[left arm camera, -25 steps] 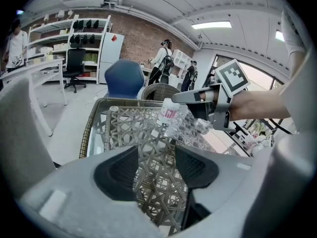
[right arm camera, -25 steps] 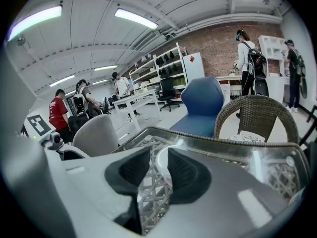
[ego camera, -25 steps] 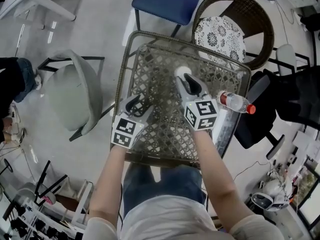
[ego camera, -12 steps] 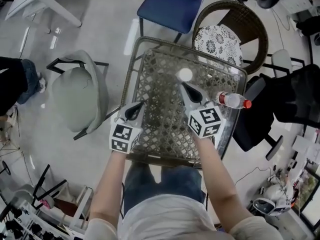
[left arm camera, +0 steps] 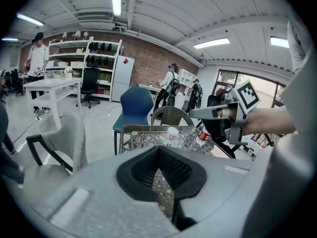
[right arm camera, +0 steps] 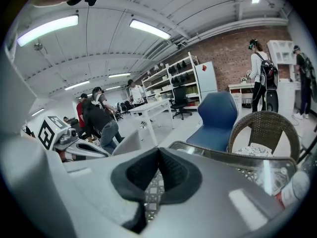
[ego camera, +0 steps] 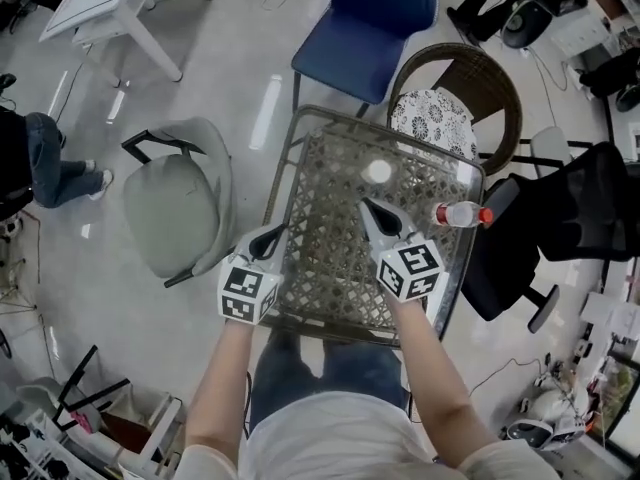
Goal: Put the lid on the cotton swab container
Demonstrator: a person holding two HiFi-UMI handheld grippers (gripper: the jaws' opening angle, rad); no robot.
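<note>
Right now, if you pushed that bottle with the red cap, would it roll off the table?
Probably it would roll: the bottle is round and lies on its side. It lies at the table's right edge, so a push that way might send it off. It looks like thin clear plastic, so likely light and a bit squashy.

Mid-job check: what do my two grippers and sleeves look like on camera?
Both the left gripper and right gripper are pale grey shells tapering to black ribbed pads, each carrying a white cube with black square markers. No cables show. The person wears a light short-sleeved top.
</note>
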